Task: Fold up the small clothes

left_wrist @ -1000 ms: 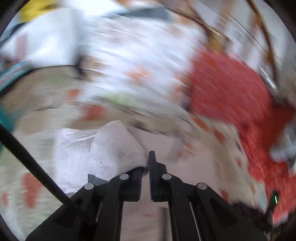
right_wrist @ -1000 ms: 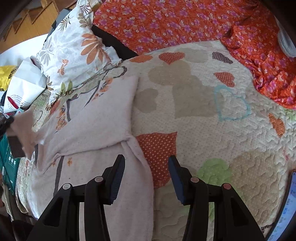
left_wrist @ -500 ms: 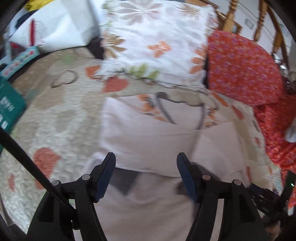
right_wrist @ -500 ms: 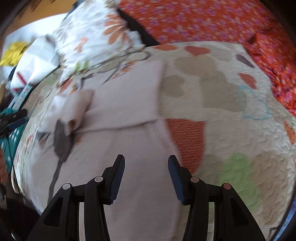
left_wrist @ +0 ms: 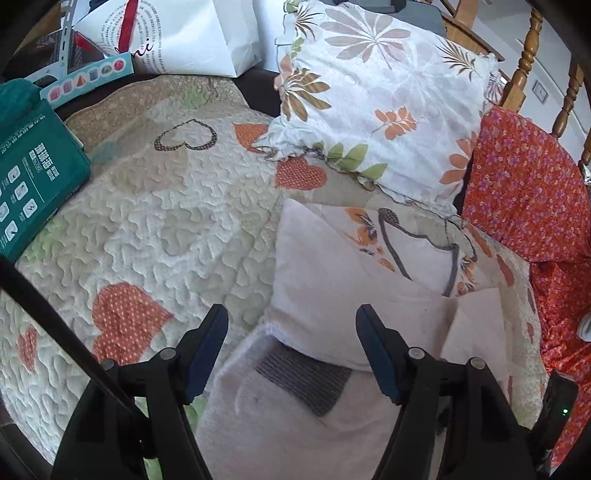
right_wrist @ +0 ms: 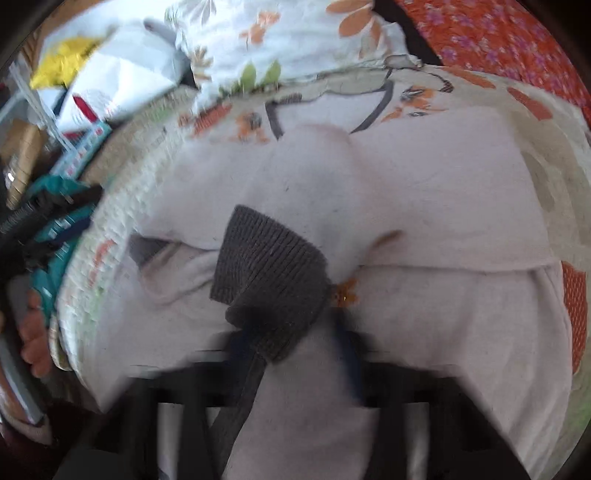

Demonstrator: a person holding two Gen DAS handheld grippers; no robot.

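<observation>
A pale pink small garment (left_wrist: 332,288) with grey trim and orange flower prints lies on the quilted bed cover (left_wrist: 155,229), its sleeve folded across the body. My left gripper (left_wrist: 291,354) is open and empty, just above the sleeve's grey knit cuff (left_wrist: 303,376). In the right wrist view the garment (right_wrist: 424,206) fills the frame and the grey cuff (right_wrist: 269,273) lies just ahead of my right gripper (right_wrist: 295,350). That gripper is blurred; its fingers look apart on either side of the cuff.
A floral pillow (left_wrist: 376,92) and an orange flowered cloth (left_wrist: 528,192) lie beyond the garment. A teal box (left_wrist: 26,173) and a white bag (left_wrist: 184,33) sit at the left. A wooden bed frame (left_wrist: 524,66) stands at the back right.
My left gripper let go of the sleeve, opened and drew back; the sleeve now lies folded on the garment. My right gripper moved left and down over the grey cuff.
</observation>
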